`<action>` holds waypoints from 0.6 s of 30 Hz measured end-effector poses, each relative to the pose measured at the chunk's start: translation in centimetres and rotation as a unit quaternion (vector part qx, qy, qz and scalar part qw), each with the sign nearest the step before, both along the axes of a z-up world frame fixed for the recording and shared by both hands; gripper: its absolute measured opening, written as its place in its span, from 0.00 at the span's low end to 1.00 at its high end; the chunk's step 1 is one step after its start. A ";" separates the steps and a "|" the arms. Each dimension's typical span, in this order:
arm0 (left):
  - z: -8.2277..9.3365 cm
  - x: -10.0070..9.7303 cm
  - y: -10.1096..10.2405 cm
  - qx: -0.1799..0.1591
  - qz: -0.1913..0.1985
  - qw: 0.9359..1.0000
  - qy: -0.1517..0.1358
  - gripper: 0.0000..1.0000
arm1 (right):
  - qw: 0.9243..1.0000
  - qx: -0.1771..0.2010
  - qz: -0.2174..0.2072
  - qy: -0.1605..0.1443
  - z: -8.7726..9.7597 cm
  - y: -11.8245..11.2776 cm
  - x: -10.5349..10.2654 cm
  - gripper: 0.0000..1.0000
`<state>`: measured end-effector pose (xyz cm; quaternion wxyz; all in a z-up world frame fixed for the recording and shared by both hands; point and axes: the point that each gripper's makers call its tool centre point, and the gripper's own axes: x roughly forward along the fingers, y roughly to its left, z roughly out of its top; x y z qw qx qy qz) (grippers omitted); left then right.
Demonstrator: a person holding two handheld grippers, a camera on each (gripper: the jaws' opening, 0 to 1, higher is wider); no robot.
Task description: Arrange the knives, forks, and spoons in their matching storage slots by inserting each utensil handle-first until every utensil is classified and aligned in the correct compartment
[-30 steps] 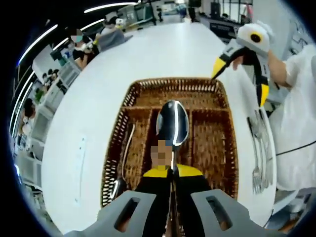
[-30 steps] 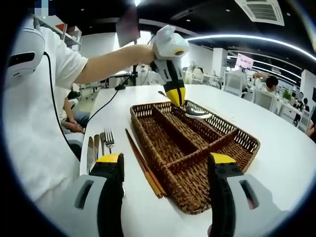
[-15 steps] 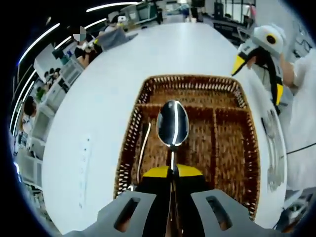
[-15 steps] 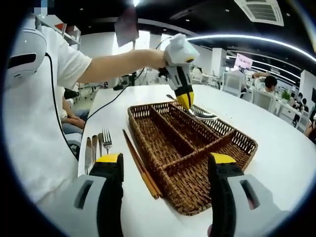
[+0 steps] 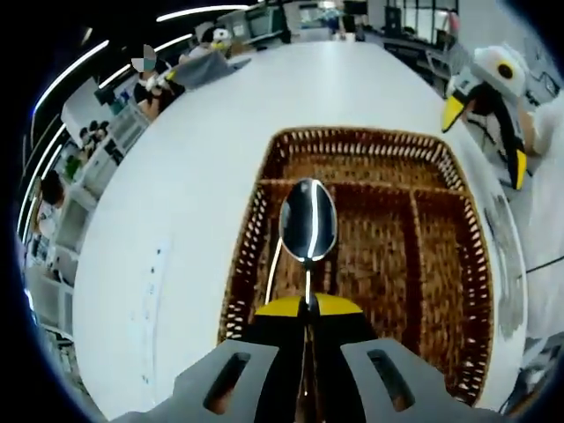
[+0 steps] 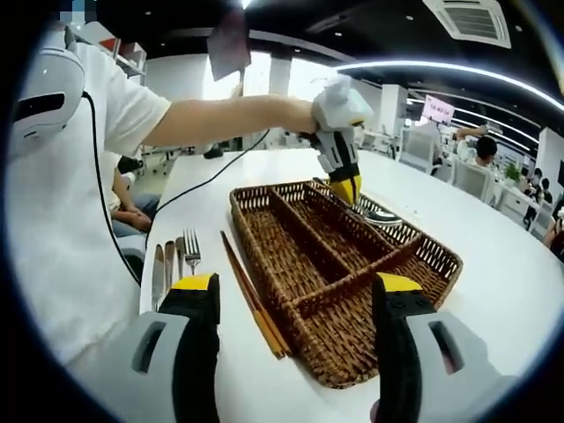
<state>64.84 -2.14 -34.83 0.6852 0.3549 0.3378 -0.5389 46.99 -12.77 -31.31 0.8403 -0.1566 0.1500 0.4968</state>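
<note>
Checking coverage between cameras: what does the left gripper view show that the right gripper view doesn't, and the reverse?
Left gripper view: a utensil already lying in the outer slot under the held spoon.

Right gripper view: a fork and knives on the white table, chopsticks beside the basket, and the open right gripper.

Both: the wicker basket, and the left gripper shut on the spoon.

Left gripper view: high, close, looking down onto wicker tray (image 5: 370, 256) | Right gripper view: low near counter (image 6: 493, 256), facing tray's long side, person beyond | Shared: tray (image 6: 335, 256), left tongs (image 6: 345, 189)
</note>
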 end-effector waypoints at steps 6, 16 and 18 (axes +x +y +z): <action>-0.9 1.1 -0.1 -0.009 0.009 1.000 0.010 0.01 | 1.000 -0.006 0.002 -0.004 0.4 0.3 0.2 0.74; -2.6 2.1 -0.1 -0.013 0.013 0.999 0.027 0.01 | 1.000 -0.013 0.005 -0.007 0.6 0.5 0.1 0.74; -2.8 2.1 -0.1 -0.015 0.017 0.999 0.033 0.01 | 1.000 -0.015 0.005 -0.007 0.5 0.5 0.1 0.74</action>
